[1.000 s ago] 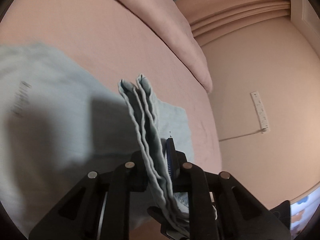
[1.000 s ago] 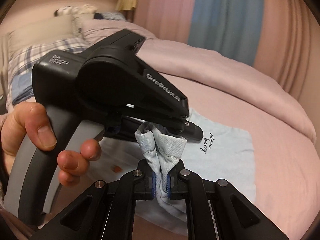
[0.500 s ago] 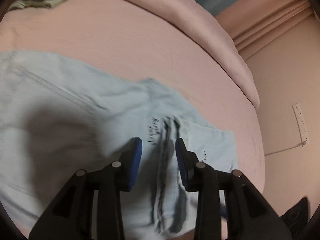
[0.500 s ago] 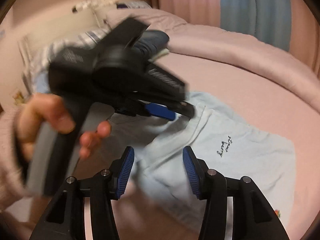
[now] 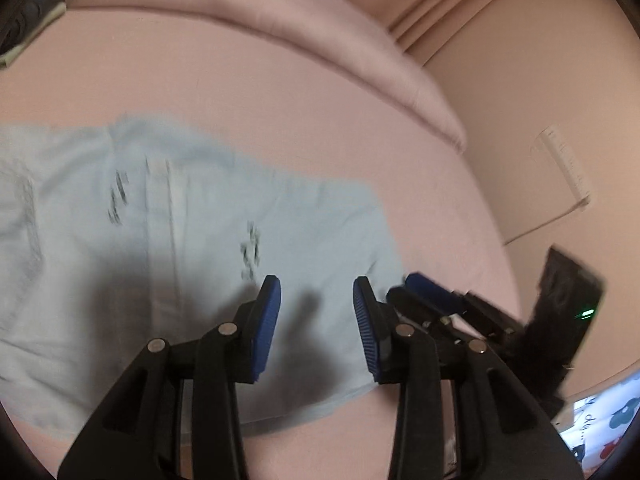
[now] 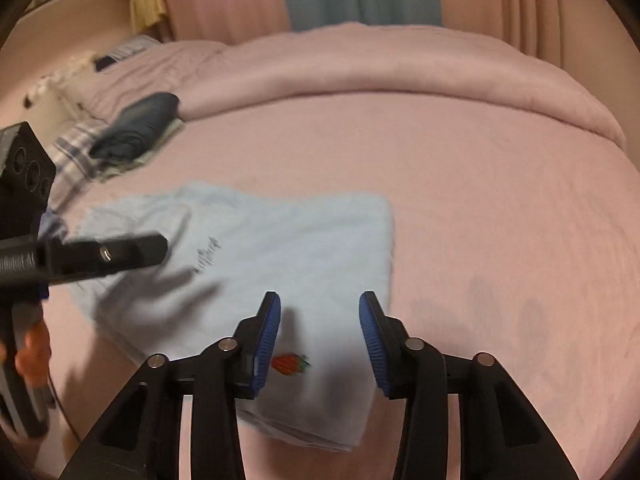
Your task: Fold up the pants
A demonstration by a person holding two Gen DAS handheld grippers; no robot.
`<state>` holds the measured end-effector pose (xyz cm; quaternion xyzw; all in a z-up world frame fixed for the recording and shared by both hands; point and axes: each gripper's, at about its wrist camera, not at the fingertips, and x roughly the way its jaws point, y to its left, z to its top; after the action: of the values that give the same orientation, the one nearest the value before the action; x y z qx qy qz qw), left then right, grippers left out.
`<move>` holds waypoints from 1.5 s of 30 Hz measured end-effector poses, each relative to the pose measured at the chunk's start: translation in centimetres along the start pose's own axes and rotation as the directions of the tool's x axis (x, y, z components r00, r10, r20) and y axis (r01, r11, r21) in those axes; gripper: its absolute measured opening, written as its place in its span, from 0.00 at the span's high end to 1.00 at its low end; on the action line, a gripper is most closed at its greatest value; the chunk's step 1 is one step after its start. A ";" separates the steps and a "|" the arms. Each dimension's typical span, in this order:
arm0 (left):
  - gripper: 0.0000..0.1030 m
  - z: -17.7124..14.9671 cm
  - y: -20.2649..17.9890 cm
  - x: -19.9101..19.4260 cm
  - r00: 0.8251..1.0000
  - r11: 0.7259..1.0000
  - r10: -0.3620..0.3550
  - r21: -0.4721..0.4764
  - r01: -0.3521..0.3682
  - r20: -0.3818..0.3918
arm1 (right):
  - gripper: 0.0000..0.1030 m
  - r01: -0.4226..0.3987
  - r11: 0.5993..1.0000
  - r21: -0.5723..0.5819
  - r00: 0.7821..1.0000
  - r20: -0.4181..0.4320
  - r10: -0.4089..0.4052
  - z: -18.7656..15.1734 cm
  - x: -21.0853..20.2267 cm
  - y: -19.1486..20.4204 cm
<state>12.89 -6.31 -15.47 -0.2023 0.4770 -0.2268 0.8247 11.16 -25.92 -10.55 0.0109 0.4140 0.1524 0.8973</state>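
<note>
Light blue pants [image 5: 200, 240] lie folded and flat on the pink bed sheet [image 5: 240, 80], with dark lettering on the cloth. My left gripper [image 5: 316, 284] hovers open over their near right part, nothing between its blue pads. In the right wrist view the pants [image 6: 300, 248] show a small strawberry patch [image 6: 290, 364]. My right gripper [image 6: 320, 300] hangs above that corner; its jaws are closing, with only air between them and the cloth lying below. The left gripper [image 6: 120, 252] reaches in from the left, held by a hand [image 6: 32, 352]. The right gripper [image 5: 432, 292] shows beside the left one.
A rolled pink duvet [image 6: 400, 80] runs along the far side of the bed. Dark folded clothes [image 6: 136, 128] rest on a plaid pillow [image 6: 76, 144] at the far left. A power strip [image 5: 564, 168] hangs on the wall past the bed's right edge.
Both grippers let go of the bunched pants edge and opened. The pants dropped flat onto the bed, and the two grippers drew apart sideways.
</note>
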 end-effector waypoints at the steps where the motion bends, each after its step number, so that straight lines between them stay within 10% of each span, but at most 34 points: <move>1: 0.65 -0.7 0.5 0.6 0.997 0.997 0.072 0.006 -0.072 -0.007 | 0.64 -0.004 1.000 -0.005 1.000 -0.018 0.004 0.0 0.5 0.0; 4: 0.85 -1.7 2.1 0.2 0.985 0.986 0.168 -0.005 -0.168 0.028 | 0.64 0.027 0.998 -0.049 0.995 -0.093 -0.032 -0.3 2.4 1.6; 11: 0.87 -4.2 6.1 -4.4 0.973 0.977 0.212 -0.058 -0.207 0.093 | 0.64 -0.083 0.981 -0.173 0.995 -0.064 0.073 1.7 1.8 5.3; 19: 0.86 -4.6 5.9 -4.6 0.979 0.982 0.180 -0.081 -0.172 0.093 | 0.90 -0.200 0.901 -0.385 0.969 -0.213 0.124 3.8 9.5 14.9; 28: 0.61 -5.9 8.9 -7.9 0.985 0.982 0.136 -0.148 -0.120 0.103 | 0.90 -0.267 0.914 -0.305 0.954 -0.221 0.205 6.6 11.1 16.0; 45: 0.46 -10.4 11.5 -17.3 0.960 0.949 0.186 -0.291 -0.120 0.210 | 0.90 -0.321 0.892 -0.319 0.936 -0.251 0.247 3.6 9.4 18.2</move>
<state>-1.83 11.67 -14.60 -0.3028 0.4171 -0.0676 0.8543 14.74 -5.51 -12.49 -0.1061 0.4632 0.3548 0.8052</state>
